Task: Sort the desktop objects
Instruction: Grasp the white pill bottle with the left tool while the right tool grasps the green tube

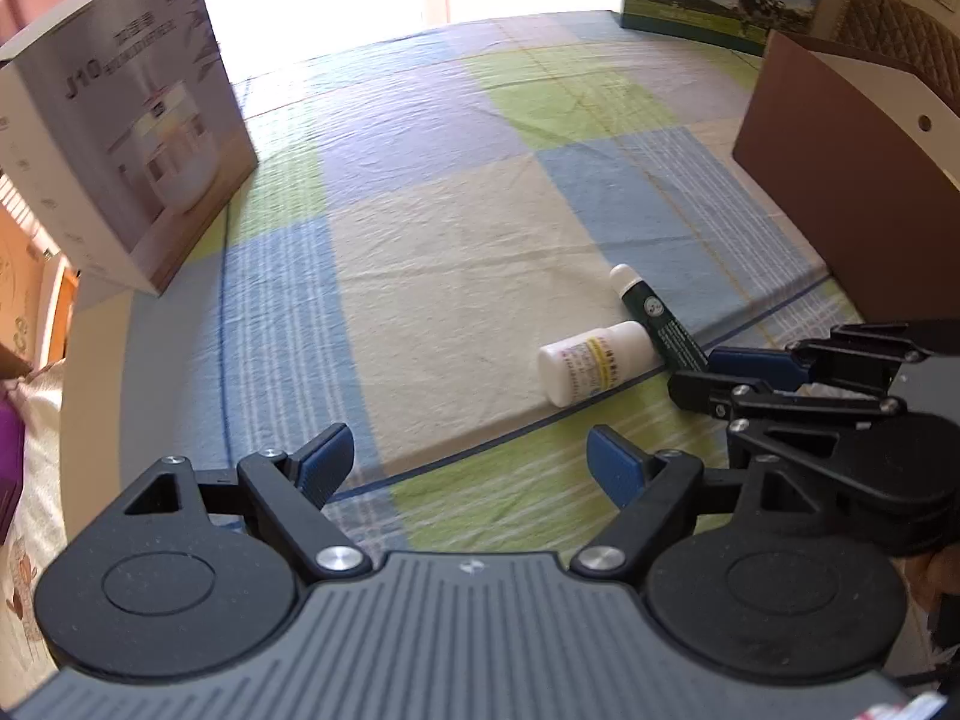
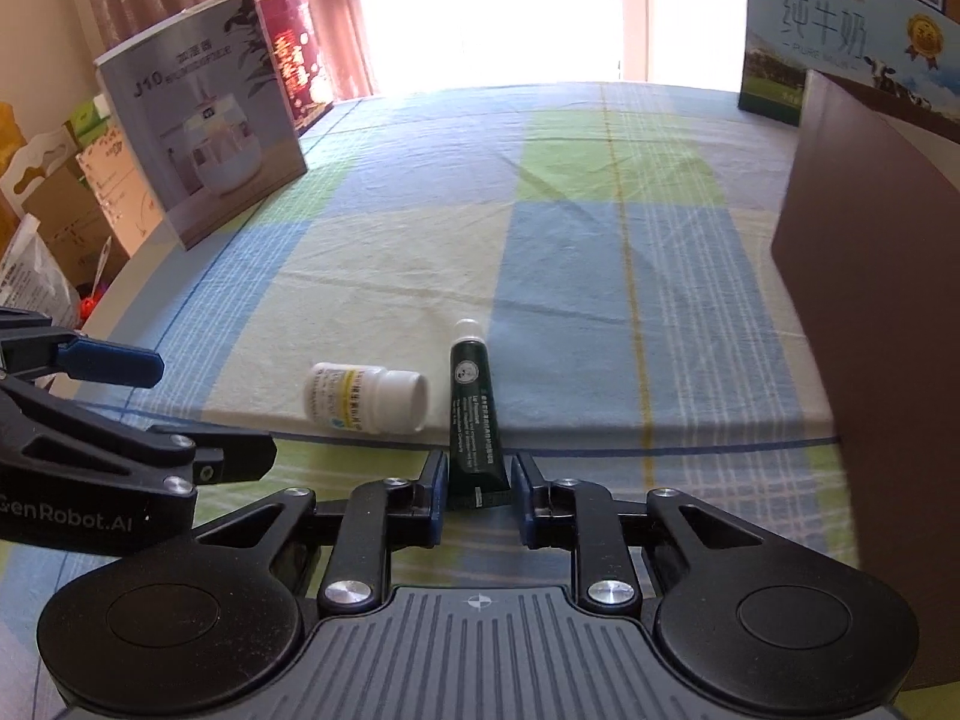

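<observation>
Left wrist view: your left gripper (image 1: pixel 470 461) has its jaws spread wide, nothing between the blue pads, just checked tablecloth (image 1: pixel 456 228) under them. White pill bottle (image 1: pixel 594 362) lies on its side ahead and to the right, beside the dark green tube (image 1: pixel 654 319). Your right gripper (image 1: pixel 714 367) comes in from the right at the tube's near end. Grey humidifier box (image 1: pixel 129 138) stands far left, brown box (image 1: pixel 840 180) on the right.

Right wrist view: right gripper (image 2: pixel 478 491) jaws are narrowed around the crimped near end of the green tube (image 2: pixel 470 405); both pads sit at its edges, tube lying flat on the cloth, cap pointing away. Can't tell if it's actually clamped. Pill bottle (image 2: pixel 366 397) lies just left of the tube. Left gripper's blue pad (image 2: pixel 111 362) shows at far left, apart from both.
</observation>
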